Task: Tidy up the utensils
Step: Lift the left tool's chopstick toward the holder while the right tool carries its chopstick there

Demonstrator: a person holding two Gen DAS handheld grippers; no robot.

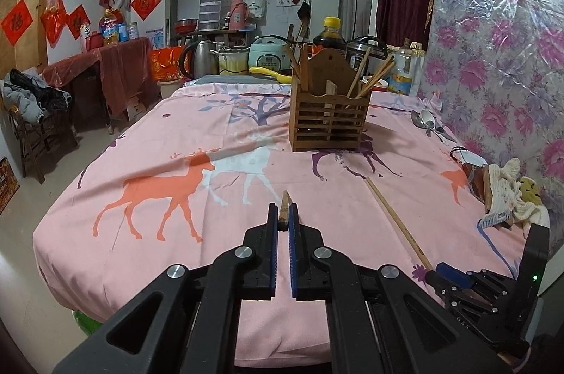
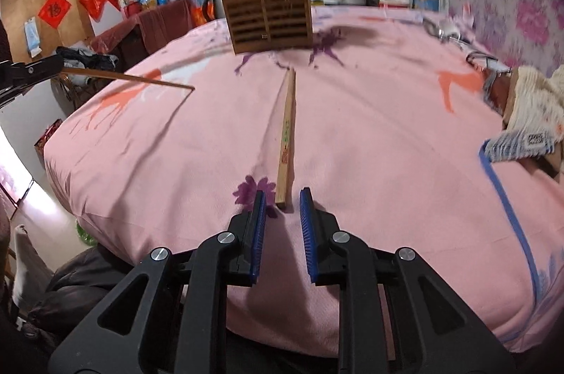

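A wooden utensil holder (image 1: 329, 123) (image 2: 271, 21) with several chopsticks standing in it sits at the far middle of the pink deer-print tablecloth (image 1: 183, 134) (image 2: 370, 127). My left gripper (image 1: 283, 208) is shut on a chopstick (image 1: 284, 202), whose end pokes out between the blue pads. In the right wrist view that chopstick (image 2: 130, 78) sticks out level from the left gripper (image 2: 53, 62), above the cloth. A second chopstick (image 1: 394, 219) (image 2: 287, 134) lies on the cloth. My right gripper (image 2: 282, 194) (image 1: 437, 271) stands open at its near end, pads not touching it.
Metal spoons (image 1: 426, 123) (image 2: 440, 28) lie at the far right by the floral wall covering (image 1: 493, 56). A heap of cloths (image 1: 507, 194) (image 2: 535, 106) sits on the right edge. Cookers, a kettle and bottles stand behind the holder. The table drops off at left and front.
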